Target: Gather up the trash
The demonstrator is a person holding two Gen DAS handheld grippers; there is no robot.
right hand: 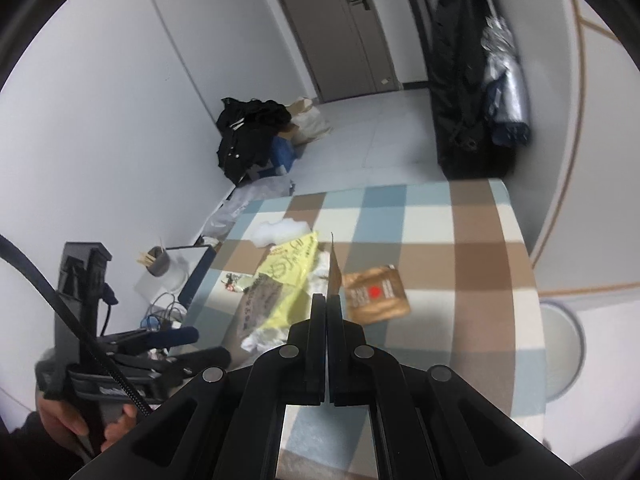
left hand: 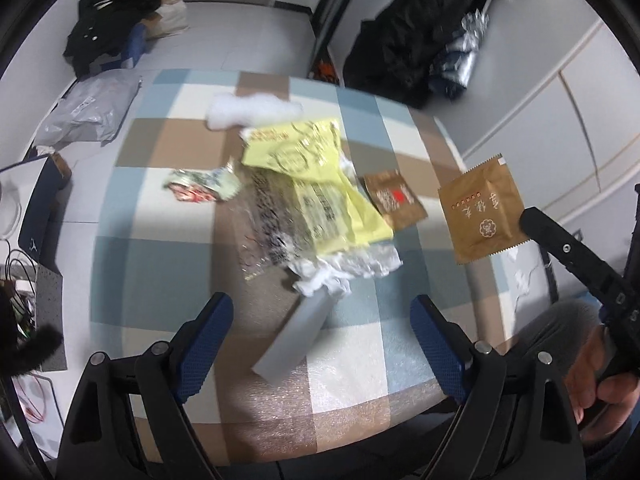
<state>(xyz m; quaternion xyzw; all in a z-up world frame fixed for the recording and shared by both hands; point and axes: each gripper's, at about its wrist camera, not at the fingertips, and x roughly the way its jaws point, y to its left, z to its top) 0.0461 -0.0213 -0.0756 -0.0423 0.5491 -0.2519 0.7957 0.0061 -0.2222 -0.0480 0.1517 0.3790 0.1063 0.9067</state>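
Trash lies on a checked table (left hand: 160, 264): a yellow wrapper (left hand: 308, 168), a clear printed film (left hand: 268, 220), crumpled white tissue (left hand: 340, 272), a small colourful wrapper (left hand: 200, 186), a white wad (left hand: 248, 110), a grey strip (left hand: 294, 336) and a brown sachet with a red mark (left hand: 394, 200). My left gripper (left hand: 322, 344) is open above the grey strip, holding nothing. My right gripper (right hand: 327, 300) is shut on a second brown sachet (left hand: 480, 212), held in the air above the table's right side; in the right wrist view it shows edge-on (right hand: 334, 268).
A black bag pile (right hand: 252, 136) and a grey plastic bag (left hand: 88, 112) lie on the floor to the left. Dark coats (right hand: 464, 80) hang at the far right. A round bin (right hand: 560, 352) stands right of the table. Cables and a box (left hand: 36, 208) lie at the left.
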